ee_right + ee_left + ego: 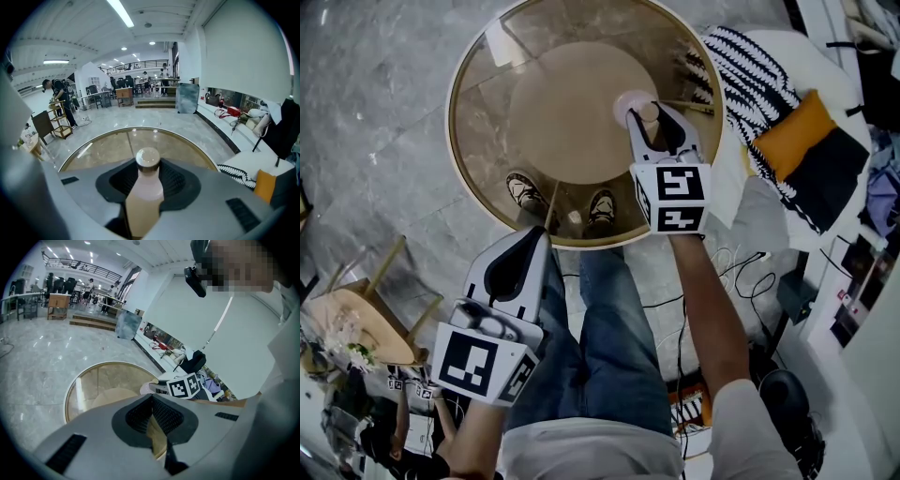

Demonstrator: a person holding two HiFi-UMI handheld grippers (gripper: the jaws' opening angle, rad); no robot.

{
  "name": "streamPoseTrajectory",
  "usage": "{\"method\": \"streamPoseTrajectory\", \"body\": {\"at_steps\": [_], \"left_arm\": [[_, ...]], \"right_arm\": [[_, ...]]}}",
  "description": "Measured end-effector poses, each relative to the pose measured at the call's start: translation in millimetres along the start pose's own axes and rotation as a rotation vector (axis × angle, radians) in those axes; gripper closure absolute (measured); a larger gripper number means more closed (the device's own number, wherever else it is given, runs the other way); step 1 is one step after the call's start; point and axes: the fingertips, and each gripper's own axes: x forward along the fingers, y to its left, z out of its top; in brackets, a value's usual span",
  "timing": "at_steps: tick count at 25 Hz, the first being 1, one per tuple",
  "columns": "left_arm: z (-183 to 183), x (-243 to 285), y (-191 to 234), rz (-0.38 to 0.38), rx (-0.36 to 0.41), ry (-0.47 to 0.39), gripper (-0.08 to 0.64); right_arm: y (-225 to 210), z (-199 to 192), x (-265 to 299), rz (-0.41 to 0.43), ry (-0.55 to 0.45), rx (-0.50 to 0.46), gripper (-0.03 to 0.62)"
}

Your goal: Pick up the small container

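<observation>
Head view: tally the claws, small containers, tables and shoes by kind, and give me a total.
claws: 2, the left claw and the right claw
small container: 1, gripped in the right claw
glass table: 1
shoes: 2, left shoe and right shoe, seen through the glass
total: 6
</observation>
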Motion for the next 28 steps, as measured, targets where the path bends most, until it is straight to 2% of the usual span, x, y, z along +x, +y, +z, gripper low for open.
{"method": "streamPoseTrajectory", "body": {"at_steps": [28], "left_arm": [[35.8, -18.9, -19.0, 0.009, 0.023, -0.051, 0.542]], "right_arm": [[32.0, 21.3, -52.9, 0.1, 0.002, -0.059, 0.445]]}}
